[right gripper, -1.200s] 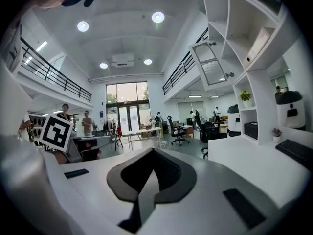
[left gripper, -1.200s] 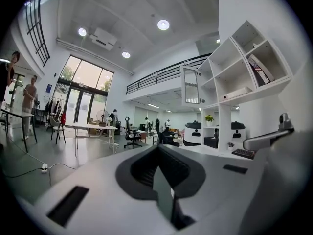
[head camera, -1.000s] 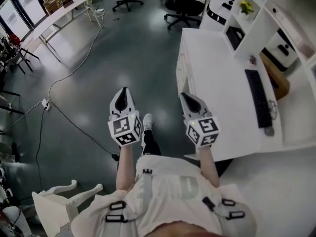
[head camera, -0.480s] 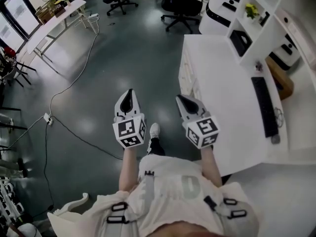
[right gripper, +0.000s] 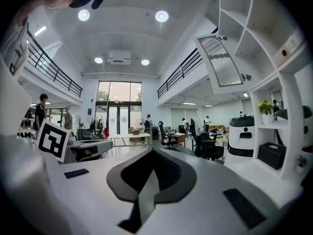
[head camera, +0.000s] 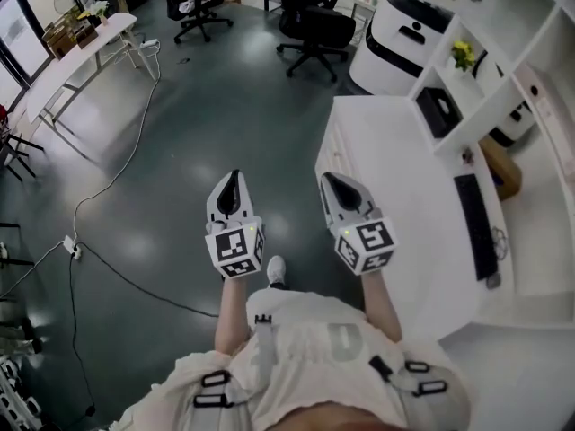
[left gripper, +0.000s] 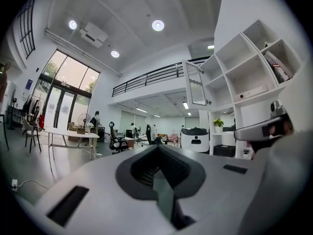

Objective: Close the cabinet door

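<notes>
The cabinet door (left gripper: 195,82) is a white-framed glass panel that stands swung out from the top of the white shelf unit (left gripper: 244,67); it also shows in the right gripper view, as the cabinet door (right gripper: 223,67), high on the right. Both grippers are held out level in front of the person, well short of the door. My left gripper (head camera: 232,179) is shut with nothing in it, its jaws meeting at the tip (left gripper: 157,150). My right gripper (head camera: 329,180) is also shut and empty, beside the desk's left edge (right gripper: 152,153).
A white desk (head camera: 395,178) with a keyboard (head camera: 474,227) runs along the right under the shelf unit (head camera: 503,79). Office chairs (head camera: 310,21) and a white machine (head camera: 404,34) stand ahead. A cable (head camera: 117,178) crosses the dark floor on the left, near a long table (head camera: 72,65).
The person has walked forward along the desk, carrying both grippers together. The white chair at the lower left has dropped out of view. Both jaws stayed shut.
</notes>
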A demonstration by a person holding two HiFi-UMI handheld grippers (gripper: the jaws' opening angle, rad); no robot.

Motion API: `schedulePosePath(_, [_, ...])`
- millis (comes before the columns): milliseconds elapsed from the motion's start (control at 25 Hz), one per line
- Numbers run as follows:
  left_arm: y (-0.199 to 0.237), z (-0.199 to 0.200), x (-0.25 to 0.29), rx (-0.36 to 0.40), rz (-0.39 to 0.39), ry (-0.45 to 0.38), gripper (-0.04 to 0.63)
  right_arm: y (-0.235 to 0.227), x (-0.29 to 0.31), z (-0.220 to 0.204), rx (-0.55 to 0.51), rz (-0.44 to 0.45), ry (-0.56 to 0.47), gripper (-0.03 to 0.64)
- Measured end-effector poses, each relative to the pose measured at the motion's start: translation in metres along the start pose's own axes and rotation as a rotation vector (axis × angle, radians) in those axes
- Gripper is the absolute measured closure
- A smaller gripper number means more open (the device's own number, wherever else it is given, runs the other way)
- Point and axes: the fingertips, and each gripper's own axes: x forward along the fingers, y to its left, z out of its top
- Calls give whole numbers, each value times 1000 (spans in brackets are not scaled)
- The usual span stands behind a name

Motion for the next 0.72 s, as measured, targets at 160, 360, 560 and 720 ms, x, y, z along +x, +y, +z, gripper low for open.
schedulePosePath(160, [19,9,47,9,-34,-7,591,-10,48,13,-5,-34,-23,612])
schedulePosePath(360, [46,14,82,-16,-42,-27,591,-4,96,1,-10,-40,-20,612])
schedulePosePath(560, [60,7,105,-25,-46,0,591,-7,129,-12,30,-29,0,612])
schedulePosePath(720, [68,-1,116,-46,-31,18,591,-12,154,-17,64,-27,13,612])
